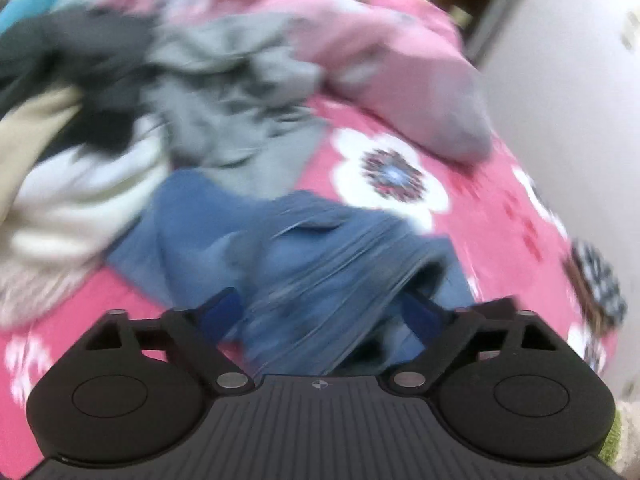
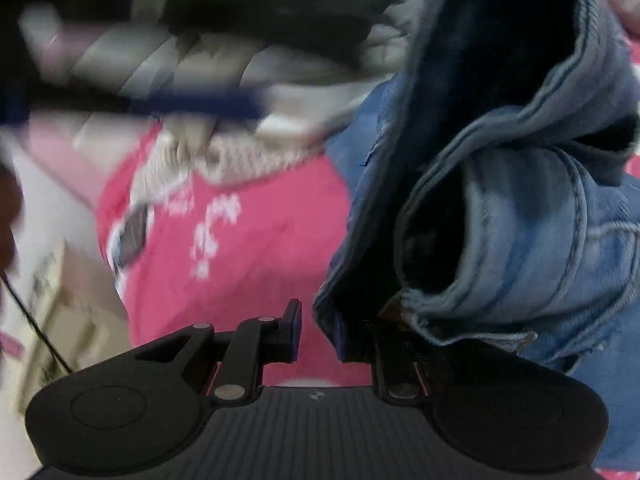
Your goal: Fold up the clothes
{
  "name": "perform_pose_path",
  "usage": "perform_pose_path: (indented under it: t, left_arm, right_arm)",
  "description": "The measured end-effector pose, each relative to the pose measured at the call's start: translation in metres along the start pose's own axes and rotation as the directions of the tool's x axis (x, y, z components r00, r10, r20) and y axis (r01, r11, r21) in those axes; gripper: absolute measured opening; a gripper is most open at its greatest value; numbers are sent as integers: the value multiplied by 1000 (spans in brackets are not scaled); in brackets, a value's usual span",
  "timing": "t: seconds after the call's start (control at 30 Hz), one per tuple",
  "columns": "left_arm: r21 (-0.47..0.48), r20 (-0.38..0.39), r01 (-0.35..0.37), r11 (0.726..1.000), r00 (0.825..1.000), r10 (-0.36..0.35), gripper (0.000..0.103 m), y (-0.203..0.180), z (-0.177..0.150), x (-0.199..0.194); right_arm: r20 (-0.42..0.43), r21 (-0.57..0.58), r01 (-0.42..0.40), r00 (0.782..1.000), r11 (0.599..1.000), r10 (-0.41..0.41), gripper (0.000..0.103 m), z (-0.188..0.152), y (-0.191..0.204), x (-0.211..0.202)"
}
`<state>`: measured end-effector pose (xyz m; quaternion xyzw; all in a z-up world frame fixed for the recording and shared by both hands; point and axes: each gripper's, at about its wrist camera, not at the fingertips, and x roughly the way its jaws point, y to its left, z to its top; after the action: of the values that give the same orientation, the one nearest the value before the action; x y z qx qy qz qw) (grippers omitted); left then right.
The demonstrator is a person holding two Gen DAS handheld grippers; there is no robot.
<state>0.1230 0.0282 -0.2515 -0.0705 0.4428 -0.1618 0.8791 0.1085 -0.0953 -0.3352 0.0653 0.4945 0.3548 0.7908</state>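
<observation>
Blue jeans [image 1: 320, 248] lie crumpled on the pink flowered bedsheet [image 1: 500, 208]. In the left wrist view my left gripper [image 1: 324, 312] stands wide open, with a bunched part of the jeans between its blue pads [image 1: 228, 312], which do not press on it. In the right wrist view a thick fold of the jeans [image 2: 520, 220] hangs over the right finger of my right gripper [image 2: 318, 320]. Its jaws stand a narrow gap apart, and the pink sheet [image 2: 240, 260] shows through the gap. Denim hides the right fingertip, so I cannot tell whether the tips pinch it.
A heap of other clothes lies beyond the jeans: a grey garment [image 1: 224, 92], a black one [image 1: 92, 52] and a white and cream one [image 1: 80, 184]. A pink quilt [image 1: 380, 52] is bunched at the back. A pale wall [image 1: 580, 80] is on the right. The bed's edge and a cardboard box [image 2: 60, 300] are on the left.
</observation>
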Motion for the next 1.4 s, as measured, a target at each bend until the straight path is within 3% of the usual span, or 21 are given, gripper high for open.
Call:
perform_pose_path:
  t: [0.1,0.2,0.3,0.5,0.6,0.7,0.77,0.87,0.93,1.0,1.13,1.17,1.27,1.4]
  left_arm:
    - [123,-44,-16,992,999,21,97,-21,-6,14]
    - [109,-72,25,994,997,-18,98,-20,-14,24]
    - [92,-90,-6,996,996,15,97,-18,-18,31]
    - [62,-93,3,998,996,3,97,-17,-22,20]
    - [82,-80,14,997,997,-7,97,-19,-24,10]
    - [108,-75,20,994,997,-12,97,-24,-30,1]
    - [135,-75,14,991,997,-4,97,-30,-36,-3]
    - [198,-74,-1,980,997,16,96,-42,-43,-3]
    - [224,-68,-11,975,997,27,94,-48,-46,1]
    - [203,-54,-22,979,998,34,92,-46,-46,7]
    - [39,-22,-40,998,999,41,74,-22,-41,15]
    - [-16,-17,-39,999,999,39,68,-12,-40,17]
    - [-164,0,-19,986,1000,19,63,11,-37,22]
    - [-219,11,-14,976,1000,17,63,24,-33,28]
  right_arm:
    - [5,-76,31,1000,997,-30,18,-19,18,7]
    - [26,-96,56,998,994,-53,19,-34,22,-6]
    - [46,-87,70,997,994,-66,20,-47,20,-28]
    - [95,101,52,994,994,-62,22,-66,-21,-121]
    - [173,285,30,981,958,-82,22,-57,-59,-162]
    - [245,406,-27,966,914,-80,22,-35,-93,-174]
    - [249,406,-59,967,912,-49,22,-16,-101,-163]
    - [234,310,-96,972,946,22,22,9,-91,-134]
    - [220,274,-167,970,947,107,22,25,-89,-113]
    - [216,308,-273,953,911,212,22,37,-95,-95]
    - [262,399,-419,904,815,337,22,41,-105,-82]
    - [270,413,-434,898,801,348,22,39,-108,-84]
    - [296,447,-466,882,763,365,22,31,-119,-93]
    - [341,519,-437,894,735,290,22,13,-136,-116]
